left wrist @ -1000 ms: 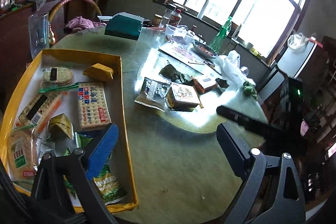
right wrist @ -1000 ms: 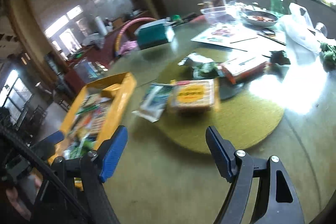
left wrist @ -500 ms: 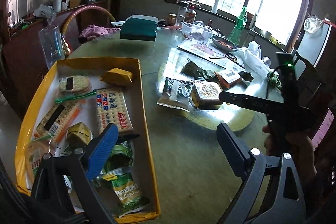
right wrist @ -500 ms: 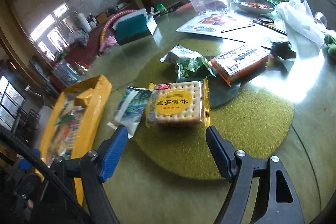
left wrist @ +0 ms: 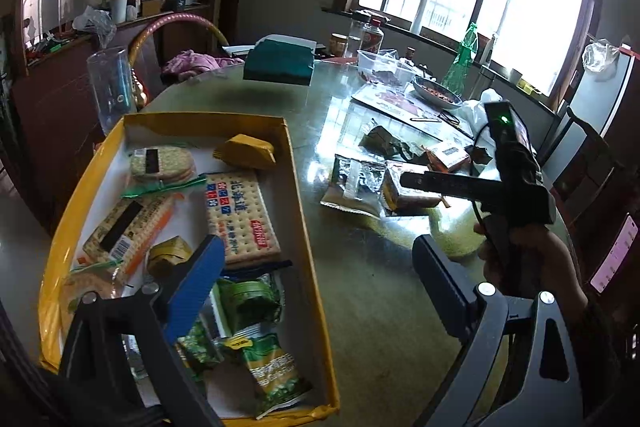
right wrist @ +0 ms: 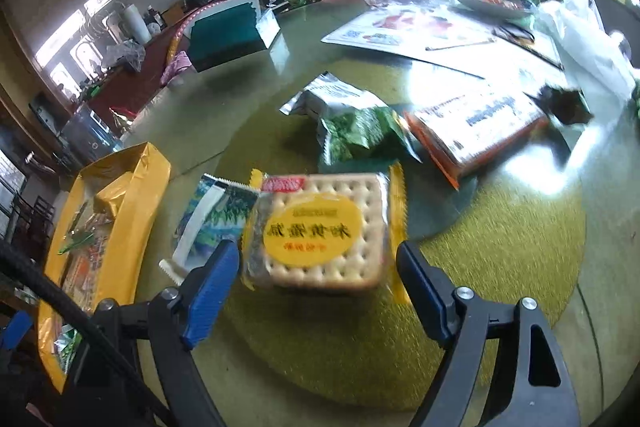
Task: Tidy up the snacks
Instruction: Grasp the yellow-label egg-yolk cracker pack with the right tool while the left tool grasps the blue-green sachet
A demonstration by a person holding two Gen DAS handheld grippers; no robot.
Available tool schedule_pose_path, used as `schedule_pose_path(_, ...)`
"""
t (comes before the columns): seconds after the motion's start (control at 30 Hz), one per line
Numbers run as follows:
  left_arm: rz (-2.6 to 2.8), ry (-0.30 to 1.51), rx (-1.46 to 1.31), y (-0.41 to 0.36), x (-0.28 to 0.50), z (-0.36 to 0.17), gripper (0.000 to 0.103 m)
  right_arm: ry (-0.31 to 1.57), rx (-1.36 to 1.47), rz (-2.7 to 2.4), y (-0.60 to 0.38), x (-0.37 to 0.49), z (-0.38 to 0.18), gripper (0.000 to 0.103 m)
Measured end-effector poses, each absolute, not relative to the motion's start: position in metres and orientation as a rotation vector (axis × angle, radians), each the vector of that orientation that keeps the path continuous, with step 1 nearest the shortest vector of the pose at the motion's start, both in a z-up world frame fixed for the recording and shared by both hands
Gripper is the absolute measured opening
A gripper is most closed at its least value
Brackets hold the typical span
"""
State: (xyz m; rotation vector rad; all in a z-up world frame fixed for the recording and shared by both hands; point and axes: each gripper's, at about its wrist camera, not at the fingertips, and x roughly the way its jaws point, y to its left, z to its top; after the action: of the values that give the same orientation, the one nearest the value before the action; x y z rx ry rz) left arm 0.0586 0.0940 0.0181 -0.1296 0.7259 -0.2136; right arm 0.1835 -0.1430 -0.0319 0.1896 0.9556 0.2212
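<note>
- The right gripper [right wrist: 316, 291] is low over the green round mat [right wrist: 500, 247], jaws spread, and they have just been opening wider.
- A yellow-labelled cracker pack [right wrist: 320, 227] lies flat on the mat between the two fingertips; a gap shows on each side, so the pads are not pressing on it.
- Just left of that pack lies a blue-green foil sachet [right wrist: 208, 215], partly tucked under its edge.
- Farther back on the mat sit a crumpled green-and-silver packet [right wrist: 352, 123] and, to its right, an orange-edged biscuit pack [right wrist: 480, 123].
- The yellow tray [right wrist: 120, 187] stands on the table [right wrist: 240, 115] to the left of the mat, apart from the cracker pack.
- The left gripper [left wrist: 316, 267] hovers over the near right part of the tray, jaws spread with nothing between them: its blue finger [left wrist: 196, 279] hangs over the tray's contents and the other finger over bare tabletop.
- Inside the tray lie a square cracker pack with blue print [left wrist: 240, 215], a round biscuit stack [left wrist: 160, 163], a long orange-striped biscuit pack [left wrist: 128, 227], a small yellow wedge-shaped box [left wrist: 244, 151] and green bags [left wrist: 272, 367] at the near end.
- In the left wrist view a hand [left wrist: 532, 267] grips the right gripper's handle at the right, its fingers reaching over the loose snacks.
- A teal box [left wrist: 280, 63] sits at the table's far side.
</note>
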Motion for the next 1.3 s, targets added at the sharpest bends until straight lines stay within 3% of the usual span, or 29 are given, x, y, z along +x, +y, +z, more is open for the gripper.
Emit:
schedule_pose_path(0.33, -0.220, 0.730, -0.154, 0.099, 0.056, 0.021, 0.095, 0.953, -0.045, 0.113, -0.109, 0.199, -0.042, 0.086)
schedule_pose_path(0.5, -0.273, 0.739, -0.143, 0.082, 0.063, 0.027, 0.095, 0.970, -0.042, 0.103, -0.123, 0.182, -0.041, 0.076)
schedule_pose_path(0.73, -0.390, 0.744, 0.046, 0.023, 0.106, 0.032, 0.095, 0.988, -0.008, 0.087, -0.154, 0.120, -0.040, 0.075)
schedule_pose_path(1.07, -0.492, 0.979, 0.249, -0.023, 0.217, -0.016, 0.094, 0.959, 0.108, 0.113, -0.183, 0.078, -0.038, 0.076)
schedule_pose_path(1.3, -0.495, 1.087, 0.369, -0.038, 0.231, -0.057, 0.094, 0.950, 0.130, 0.134, -0.185, 0.077, -0.039, 0.078)
